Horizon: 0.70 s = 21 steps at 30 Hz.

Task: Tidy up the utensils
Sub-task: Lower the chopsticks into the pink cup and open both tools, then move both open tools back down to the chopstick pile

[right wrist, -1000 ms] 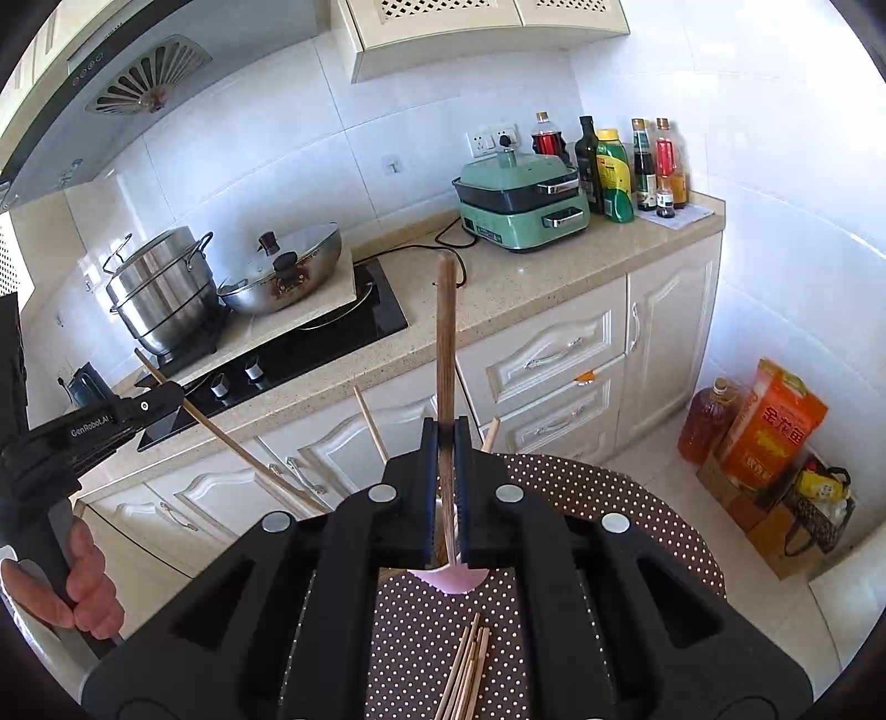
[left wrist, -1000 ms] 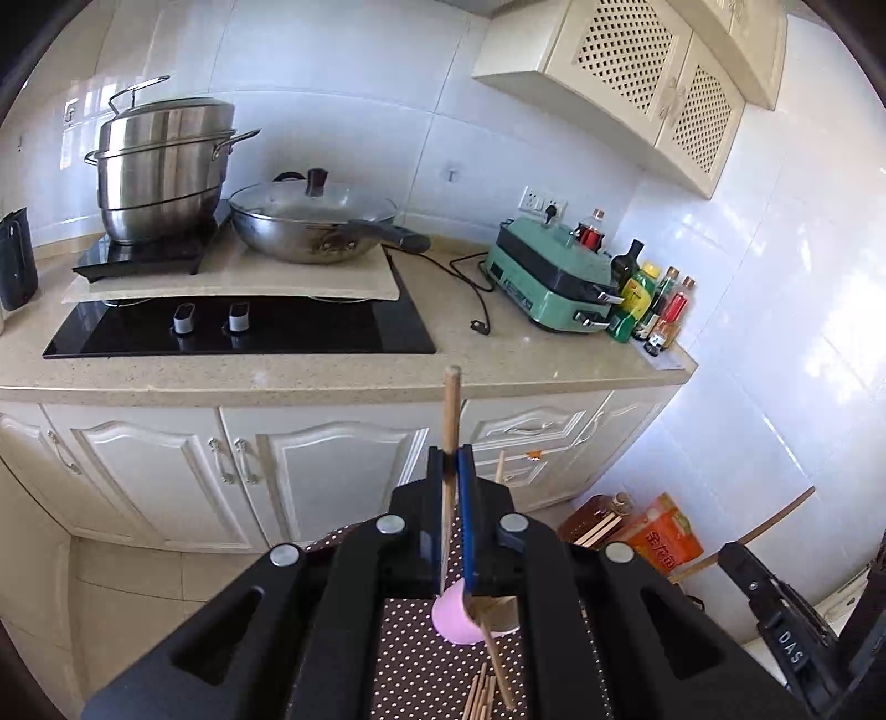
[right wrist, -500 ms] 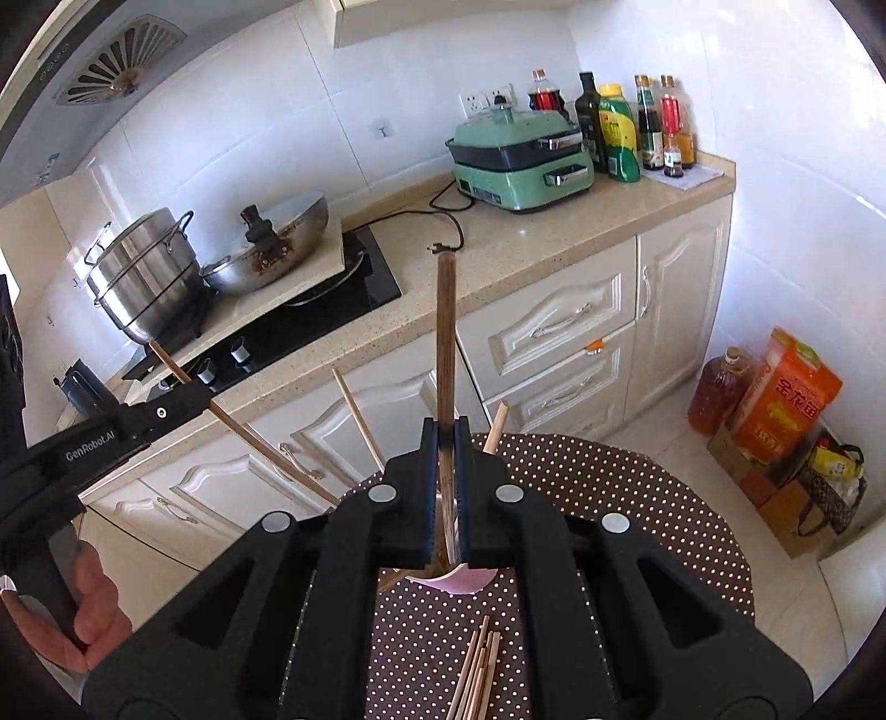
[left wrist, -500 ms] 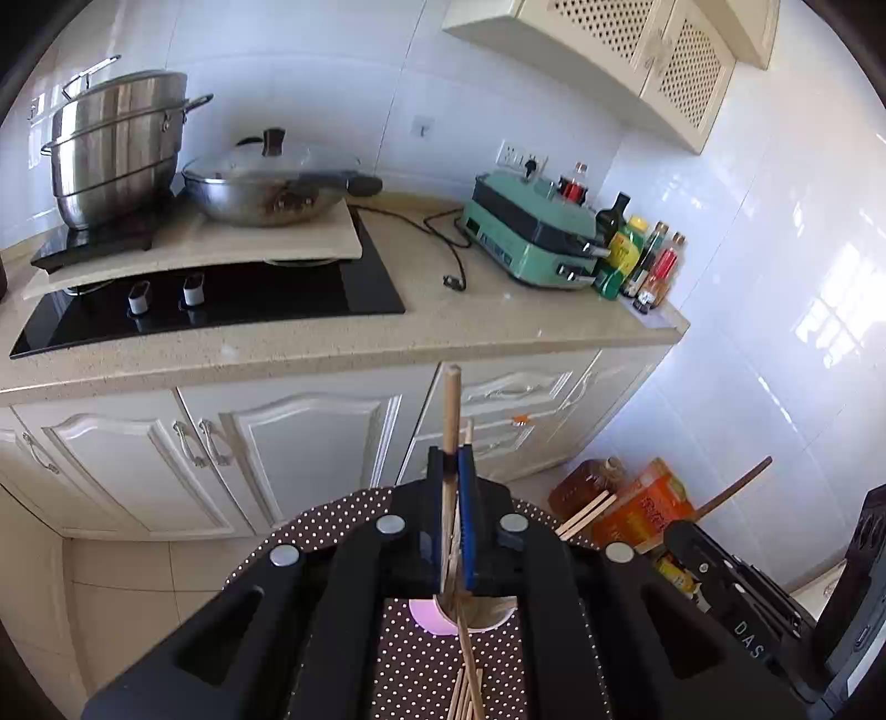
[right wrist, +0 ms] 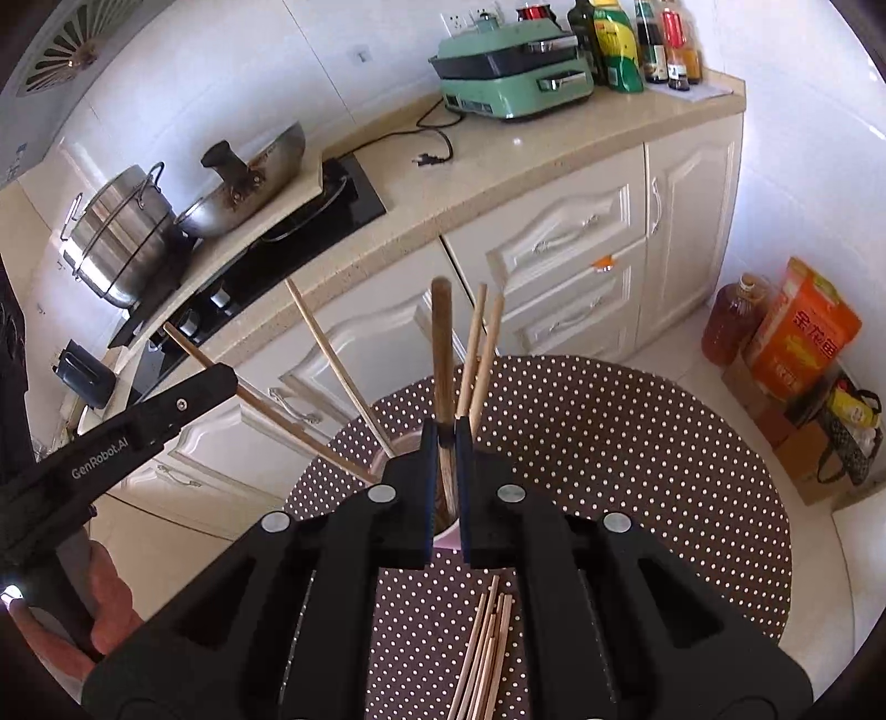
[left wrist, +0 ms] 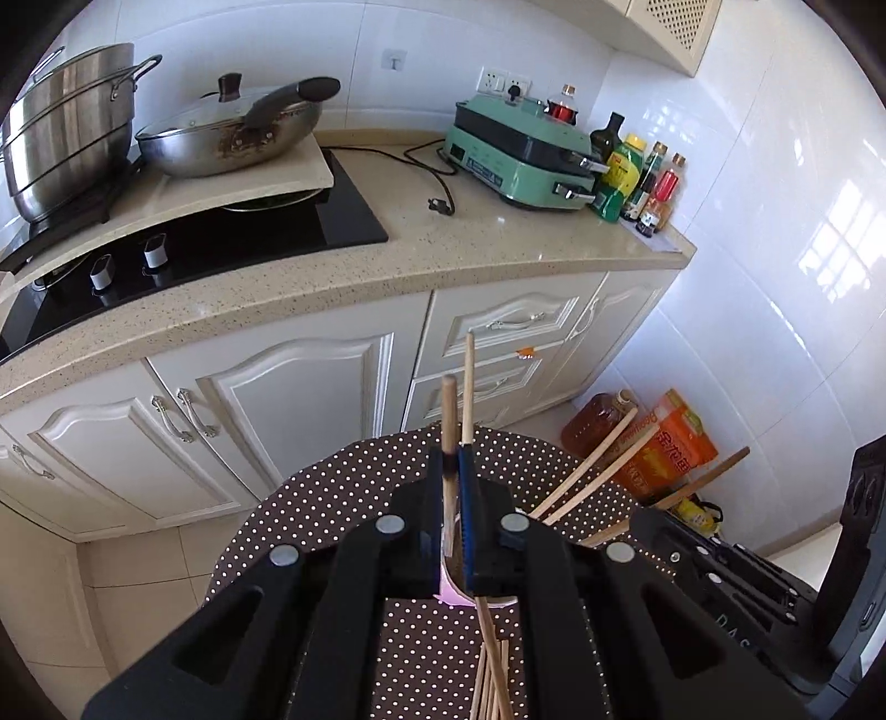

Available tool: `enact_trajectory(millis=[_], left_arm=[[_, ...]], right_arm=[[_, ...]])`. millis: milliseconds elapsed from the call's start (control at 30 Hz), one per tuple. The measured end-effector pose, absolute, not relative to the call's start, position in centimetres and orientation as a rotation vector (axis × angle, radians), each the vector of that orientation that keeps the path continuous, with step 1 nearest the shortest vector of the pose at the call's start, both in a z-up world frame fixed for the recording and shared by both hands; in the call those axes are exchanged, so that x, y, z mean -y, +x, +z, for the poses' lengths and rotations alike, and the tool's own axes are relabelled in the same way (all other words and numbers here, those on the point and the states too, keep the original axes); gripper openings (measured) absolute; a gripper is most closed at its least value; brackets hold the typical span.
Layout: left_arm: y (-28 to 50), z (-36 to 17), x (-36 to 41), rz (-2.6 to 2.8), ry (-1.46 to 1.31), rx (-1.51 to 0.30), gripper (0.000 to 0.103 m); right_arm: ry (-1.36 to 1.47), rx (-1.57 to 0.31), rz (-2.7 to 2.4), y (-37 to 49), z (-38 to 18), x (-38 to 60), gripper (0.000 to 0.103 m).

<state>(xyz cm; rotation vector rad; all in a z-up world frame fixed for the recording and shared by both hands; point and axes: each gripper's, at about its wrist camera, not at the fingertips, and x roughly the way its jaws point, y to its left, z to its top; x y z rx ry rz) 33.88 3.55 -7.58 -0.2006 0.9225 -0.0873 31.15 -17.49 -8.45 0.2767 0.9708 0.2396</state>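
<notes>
Both tongs pinch chopsticks over the pink cup [right wrist: 443, 540] just below them: left tongs [left wrist: 455, 471] a pale chopstick [left wrist: 448, 410], right tongs [right wrist: 444, 437], jaws easing apart, a dark chopstick [right wrist: 442, 343]. Next: release both inside.

I'm looking into a home kitchen. Ahead of my left tool runs a speckled stone tabletop [left wrist: 454, 260] over white panelled cabinets [left wrist: 299, 399], carrying a black glass hob [left wrist: 232, 238], a steel stockpot [left wrist: 66, 133] and a lidded wok [left wrist: 232, 138]. Further right sit a green electric grill [left wrist: 520, 160] and sauce bottles [left wrist: 642, 177], against white wall tiles [left wrist: 775, 166]. An extractor hood [right wrist: 61, 50] hangs upper left of my right tool.
</notes>
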Motion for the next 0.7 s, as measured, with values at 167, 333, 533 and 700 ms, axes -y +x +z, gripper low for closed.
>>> enact_trajectory(millis=[167, 333, 533, 700], left_arm=[[34.0, -8.0, -3.8, -0.096, -0.211, -0.933, 0.031], [33.4, -7.9, -3.8, -0.095, -0.181, -0.922, 0.034], [32.3, -7.6, -3.3, -0.096, -0.127, -0.902, 0.040], [31.5, -7.1, -3.2, -0.093, -0.115, -0.894, 0.041]], right_arm=[[0.298, -0.987, 0.185, 31.0, -8.8, 18.5, 0.080], [0.319, -0.983, 0.152, 30.7, -8.7, 19.7, 0.080], [0.314, -0.986, 0.130, 30.1, -8.5, 20.6, 0.080], [0.308, -0.993, 0.121, 29.4, -8.1, 20.6, 0.080]])
